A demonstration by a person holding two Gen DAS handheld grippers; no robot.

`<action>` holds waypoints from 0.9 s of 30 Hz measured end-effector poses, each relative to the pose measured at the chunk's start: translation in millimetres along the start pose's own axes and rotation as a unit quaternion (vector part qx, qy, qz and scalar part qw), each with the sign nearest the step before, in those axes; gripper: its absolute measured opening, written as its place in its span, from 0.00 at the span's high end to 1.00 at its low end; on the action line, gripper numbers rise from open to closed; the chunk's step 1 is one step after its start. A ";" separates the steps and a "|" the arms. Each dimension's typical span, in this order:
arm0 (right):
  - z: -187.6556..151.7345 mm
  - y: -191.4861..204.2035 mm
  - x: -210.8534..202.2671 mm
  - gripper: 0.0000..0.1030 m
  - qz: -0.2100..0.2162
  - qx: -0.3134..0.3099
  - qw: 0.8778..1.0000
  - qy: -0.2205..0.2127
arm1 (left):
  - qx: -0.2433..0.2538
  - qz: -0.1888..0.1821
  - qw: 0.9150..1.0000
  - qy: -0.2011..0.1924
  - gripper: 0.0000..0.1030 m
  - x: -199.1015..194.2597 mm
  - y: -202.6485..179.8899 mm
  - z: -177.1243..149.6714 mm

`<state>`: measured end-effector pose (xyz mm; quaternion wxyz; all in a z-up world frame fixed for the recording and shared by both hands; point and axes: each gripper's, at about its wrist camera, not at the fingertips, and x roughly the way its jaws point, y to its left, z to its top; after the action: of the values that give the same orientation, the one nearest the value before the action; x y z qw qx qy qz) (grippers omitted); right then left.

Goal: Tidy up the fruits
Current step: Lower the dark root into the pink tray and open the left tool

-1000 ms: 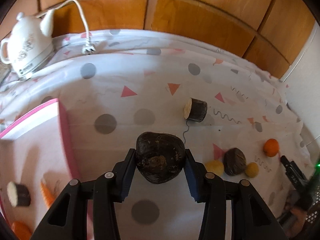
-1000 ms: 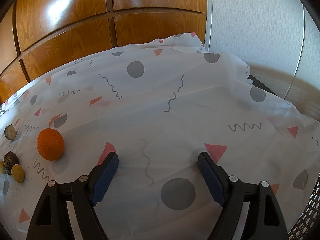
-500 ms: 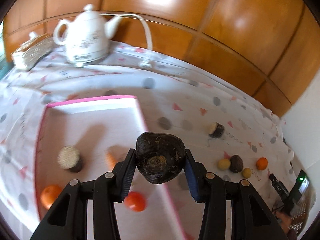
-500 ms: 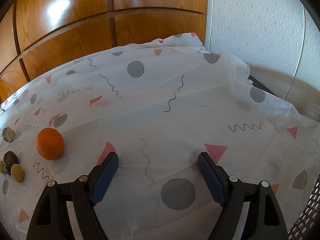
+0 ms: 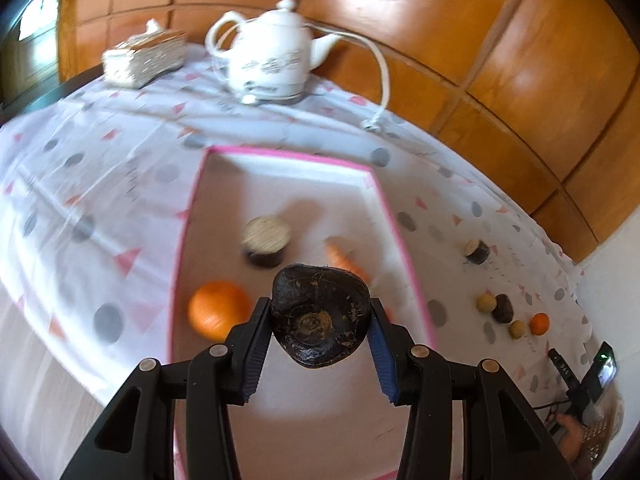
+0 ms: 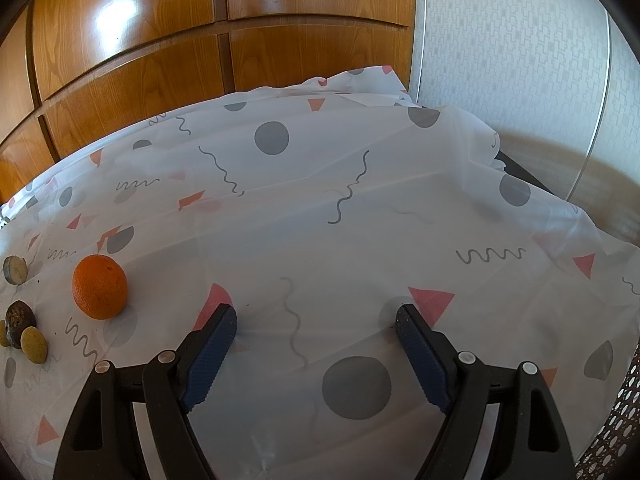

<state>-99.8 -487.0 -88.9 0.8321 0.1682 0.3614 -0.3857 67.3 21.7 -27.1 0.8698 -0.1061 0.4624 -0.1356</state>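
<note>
Two grippers: left gripper (image 5: 320,320) clamped on dark fruit (image 5: 320,314), pink-rimmed tray (image 5: 404,240) at twelve o'clock; right gripper (image 6: 316,320) wide, empty.

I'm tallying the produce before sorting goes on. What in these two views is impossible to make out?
- Left wrist: carrot piece, blurred and half hidden behind the dark fruit in the left gripper.
- Left wrist: tray near end, covered by that gripper.
- Right wrist: yellowish piece, cut by the left edge.
</note>
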 end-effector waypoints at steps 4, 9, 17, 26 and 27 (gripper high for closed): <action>0.0 -0.9 0.2 0.18 -0.001 -0.001 1.000 0.000 | -0.016 0.015 1.000 0.011 0.55 2.2 16.8 -12.8; 0.1 -2.2 0.2 0.18 -0.002 -0.002 1.000 0.000 | -0.022 0.022 0.999 0.023 0.54 9.0 24.3 -23.5; -0.5 -1.9 -1.0 0.18 -0.003 -0.004 1.000 0.000 | -0.024 0.027 0.999 0.020 0.54 11.8 30.5 -32.0; -0.8 -2.4 -1.8 0.18 -0.005 -0.007 1.000 -0.001 | -0.017 0.035 0.999 -0.013 0.49 -3.0 27.6 -29.4; -0.8 -2.3 -1.8 0.18 -0.005 -0.007 1.000 -0.001 | -0.012 0.037 0.999 -0.020 0.47 -5.6 25.3 -28.8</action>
<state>-102.7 -487.2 -88.1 0.8316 0.1607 0.3642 -0.3872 43.8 45.7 -46.4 0.8820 -0.1021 0.4500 -0.0954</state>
